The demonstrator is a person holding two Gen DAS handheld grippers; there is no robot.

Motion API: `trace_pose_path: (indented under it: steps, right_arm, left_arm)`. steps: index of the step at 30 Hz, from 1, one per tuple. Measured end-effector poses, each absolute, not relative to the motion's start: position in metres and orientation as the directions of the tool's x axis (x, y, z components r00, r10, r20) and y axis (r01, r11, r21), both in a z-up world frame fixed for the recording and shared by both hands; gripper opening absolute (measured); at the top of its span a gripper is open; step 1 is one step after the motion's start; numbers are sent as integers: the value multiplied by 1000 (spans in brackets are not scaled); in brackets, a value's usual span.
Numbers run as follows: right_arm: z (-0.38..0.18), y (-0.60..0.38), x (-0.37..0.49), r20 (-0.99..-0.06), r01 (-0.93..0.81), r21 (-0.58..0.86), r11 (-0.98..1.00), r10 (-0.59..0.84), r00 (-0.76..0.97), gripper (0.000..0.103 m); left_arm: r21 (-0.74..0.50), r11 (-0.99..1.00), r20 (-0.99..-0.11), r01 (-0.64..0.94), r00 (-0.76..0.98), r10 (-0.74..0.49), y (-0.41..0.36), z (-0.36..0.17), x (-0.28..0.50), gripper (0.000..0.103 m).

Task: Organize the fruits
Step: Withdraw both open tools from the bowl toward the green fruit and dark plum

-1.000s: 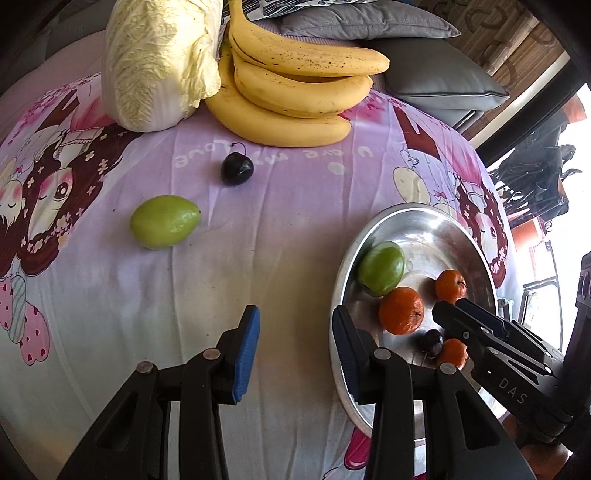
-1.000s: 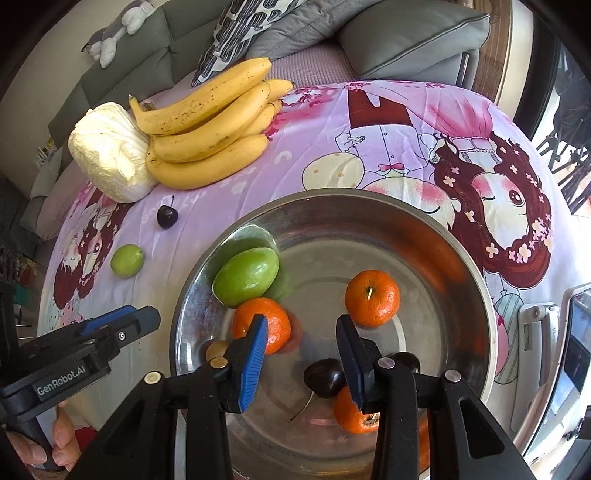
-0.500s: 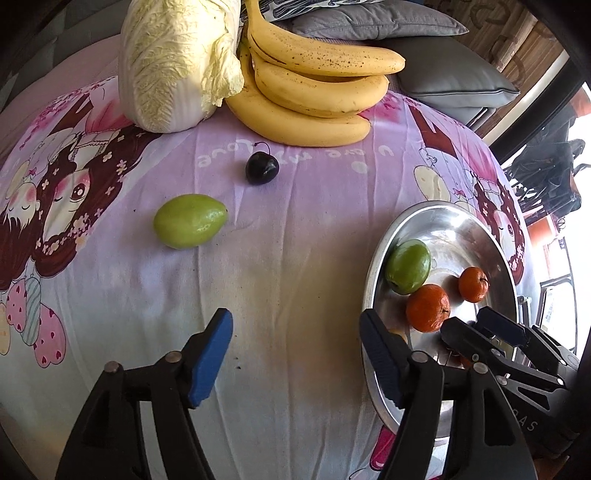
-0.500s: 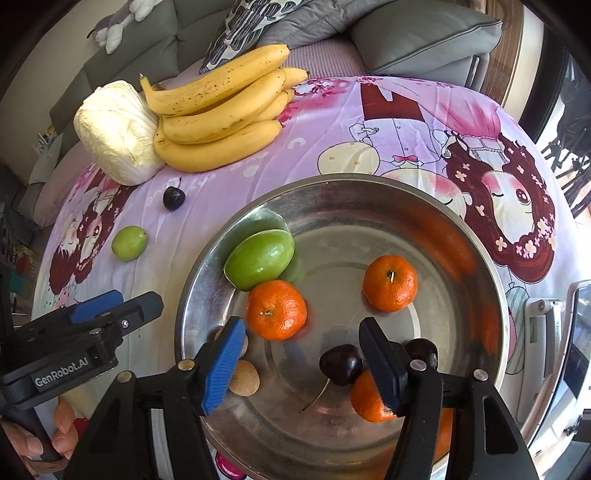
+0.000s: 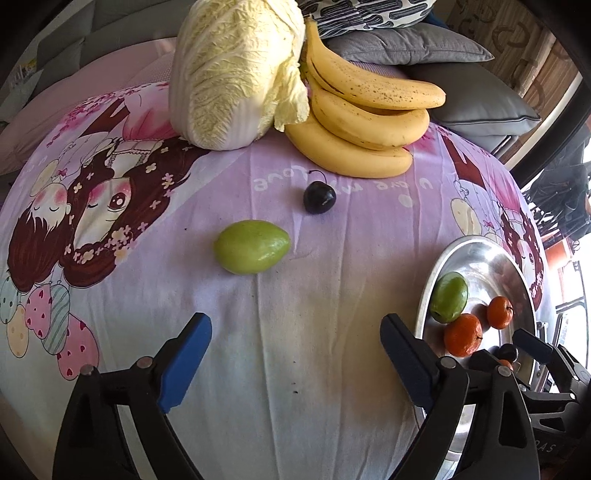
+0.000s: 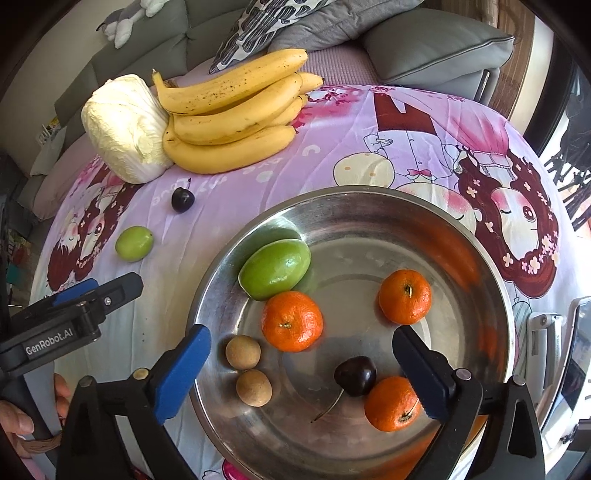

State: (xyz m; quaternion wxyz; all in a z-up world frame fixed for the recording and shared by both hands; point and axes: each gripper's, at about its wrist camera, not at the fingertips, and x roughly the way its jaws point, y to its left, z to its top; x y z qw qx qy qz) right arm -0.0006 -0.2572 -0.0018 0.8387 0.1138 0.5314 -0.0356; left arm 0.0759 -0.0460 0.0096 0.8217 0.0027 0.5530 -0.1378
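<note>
Covering the table, a cartoon-print cloth [image 5: 332,258] lies under both wide-spread, empty tools, sofa [image 6: 424,40] behind.

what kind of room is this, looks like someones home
Most likely a home living room. A grey sofa with a patterned cushion sits behind a table covered in a pink cartoon-print cloth, and a plush toy rests on the sofa back.

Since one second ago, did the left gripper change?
Yes. The left gripper opened wide and shifted left, toward the loose green fruit, leaving the steel bowl near the right edge.
</note>
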Motion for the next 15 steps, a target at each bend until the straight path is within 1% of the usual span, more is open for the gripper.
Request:
trace_pose_path:
  steps: [7, 15]
  right_arm:
    - [5, -243, 12, -890, 146, 146, 978, 66, 451, 103]
    - [18, -217, 39, -866, 78, 174, 982, 115, 486, 103]
  left_arm:
    - [-163, 972, -896, 170, 387, -218, -21, 12, 86, 95]
    - [-184, 974, -883, 135, 414, -224, 0, 10, 101, 95]
